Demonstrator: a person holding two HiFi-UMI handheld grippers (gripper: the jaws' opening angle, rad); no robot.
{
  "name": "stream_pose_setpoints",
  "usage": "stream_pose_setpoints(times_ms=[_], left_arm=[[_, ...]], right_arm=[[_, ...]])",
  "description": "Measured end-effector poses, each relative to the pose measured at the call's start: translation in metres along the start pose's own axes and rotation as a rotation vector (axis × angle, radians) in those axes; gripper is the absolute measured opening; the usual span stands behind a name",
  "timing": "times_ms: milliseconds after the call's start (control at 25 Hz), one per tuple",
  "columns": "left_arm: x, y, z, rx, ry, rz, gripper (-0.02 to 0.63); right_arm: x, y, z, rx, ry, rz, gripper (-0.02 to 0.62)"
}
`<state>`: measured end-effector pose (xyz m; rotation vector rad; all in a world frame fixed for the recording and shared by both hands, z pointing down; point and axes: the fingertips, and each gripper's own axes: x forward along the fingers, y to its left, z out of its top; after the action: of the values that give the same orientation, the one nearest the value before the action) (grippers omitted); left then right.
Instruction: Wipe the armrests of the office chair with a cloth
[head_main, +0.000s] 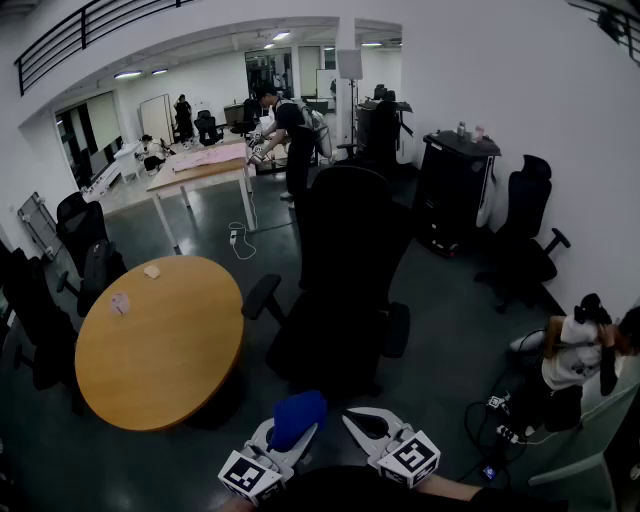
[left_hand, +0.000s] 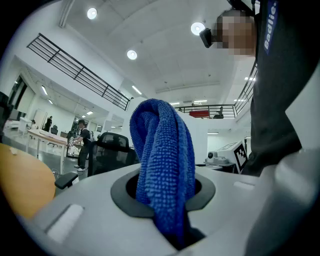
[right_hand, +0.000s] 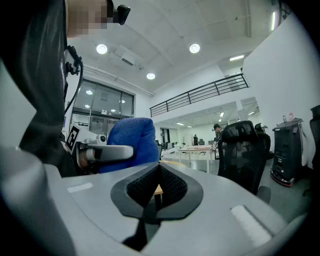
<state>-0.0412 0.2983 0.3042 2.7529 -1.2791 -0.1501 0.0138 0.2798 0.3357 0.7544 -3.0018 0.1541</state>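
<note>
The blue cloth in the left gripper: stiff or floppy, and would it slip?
Probably floppy: the blue cloth doubles over above the left gripper's jaws. Likely light, bunching so easily. Its nubby weave should resist slipping.

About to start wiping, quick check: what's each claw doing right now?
Left claw: closed on the blue cloth.
Right claw: closed, nothing between its jaws.

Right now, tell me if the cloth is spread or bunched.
Bunched: the cloth stands as a folded wad pinched in the shut left tongs, not spread.
</note>
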Motion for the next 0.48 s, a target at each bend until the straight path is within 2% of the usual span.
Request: stream_pose_setpoints(times_ms=[480], left_arm=[[-0.0023, -0.003, -0.0007, -0.005, 0.003, -0.009, 0.109]], right_arm=[[-0.0028, 0.0024, -0.0002, 0.003, -0.008, 0.0, 0.005]])
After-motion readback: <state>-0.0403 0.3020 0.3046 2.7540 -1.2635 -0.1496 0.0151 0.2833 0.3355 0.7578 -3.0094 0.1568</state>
